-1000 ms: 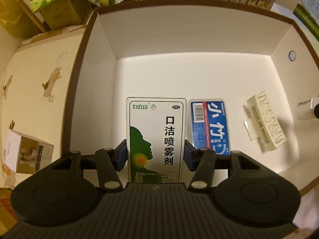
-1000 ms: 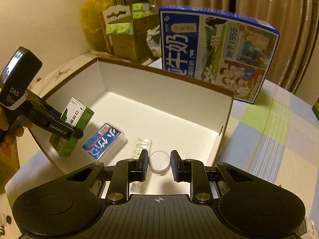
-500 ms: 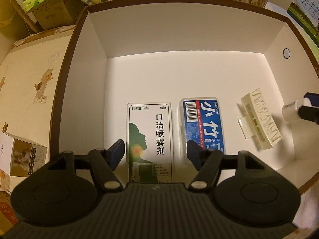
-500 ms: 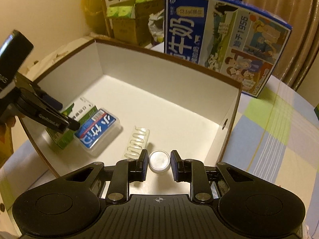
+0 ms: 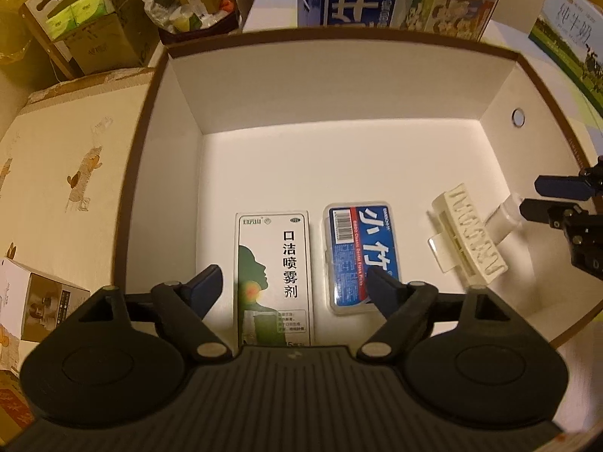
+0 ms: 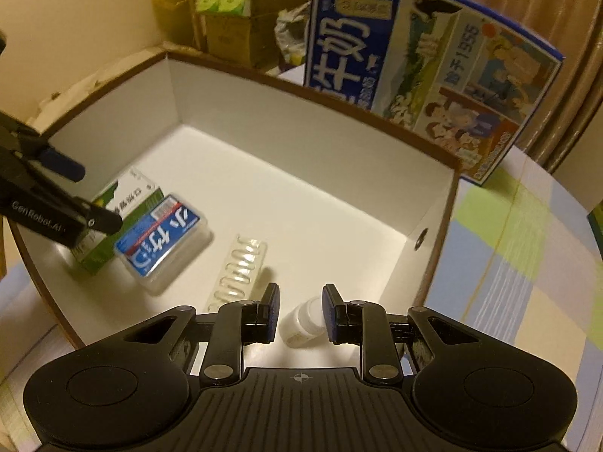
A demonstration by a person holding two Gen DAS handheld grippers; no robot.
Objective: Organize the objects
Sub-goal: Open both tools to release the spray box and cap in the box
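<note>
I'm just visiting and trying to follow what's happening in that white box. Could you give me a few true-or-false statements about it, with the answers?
1. The green spray carton lies flat beside the blue floss case. True.
2. The left gripper is clamped on the carton. False: its jaws are spread, holding nothing.
3. The small white bottle sits between the right gripper fingers, which do not squeeze it. True.
4. The white comb-like rack lies outside the white box. False: it lies inside.

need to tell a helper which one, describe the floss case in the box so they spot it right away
Look in the white box with the brown rim. Along its near edge, the floss case lies flat between the green-and-white spray carton and the cream clip. Only it has a blue label under a clear lid.
</note>
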